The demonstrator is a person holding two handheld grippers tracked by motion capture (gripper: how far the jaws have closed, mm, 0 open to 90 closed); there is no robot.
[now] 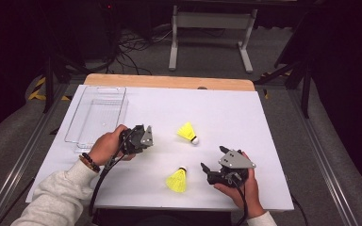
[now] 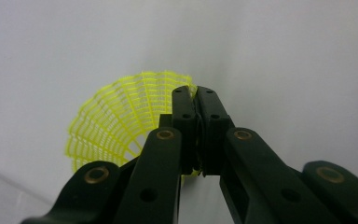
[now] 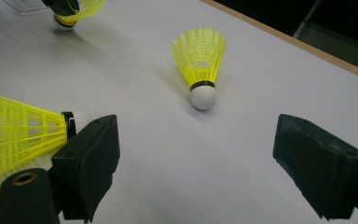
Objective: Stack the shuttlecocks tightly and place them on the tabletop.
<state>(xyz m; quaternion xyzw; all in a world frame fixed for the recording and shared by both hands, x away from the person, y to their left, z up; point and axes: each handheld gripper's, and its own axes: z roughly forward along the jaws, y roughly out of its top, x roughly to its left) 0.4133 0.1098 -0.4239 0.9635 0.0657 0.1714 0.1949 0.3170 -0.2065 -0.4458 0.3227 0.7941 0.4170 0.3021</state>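
My left gripper (image 2: pixel 196 92) is shut on the rim of a yellow mesh shuttlecock (image 2: pixel 116 116), whose skirt fans out to the left of the jaws. In the high view the left gripper (image 1: pixel 141 134) is left of the table's middle. The right gripper view catches that held shuttlecock (image 3: pixel 81 8) at its top left. Two more yellow shuttlecocks lie on the white table: one (image 1: pixel 187 133) in the middle, one (image 1: pixel 177 180) near the front edge. My right gripper (image 1: pixel 213 159) rests open just right of the near shuttlecock (image 3: pixel 18 135), its jaws (image 3: pixel 196 140) facing the middle shuttlecock (image 3: pixel 199 60).
A clear plastic tray (image 1: pixel 96 115) stands at the table's back left, behind my left hand. The white tabletop (image 1: pixel 226 108) ends in a wooden strip (image 1: pixel 169 81) at the back. A metal frame (image 1: pixel 212 28) and cables lie on the floor beyond.
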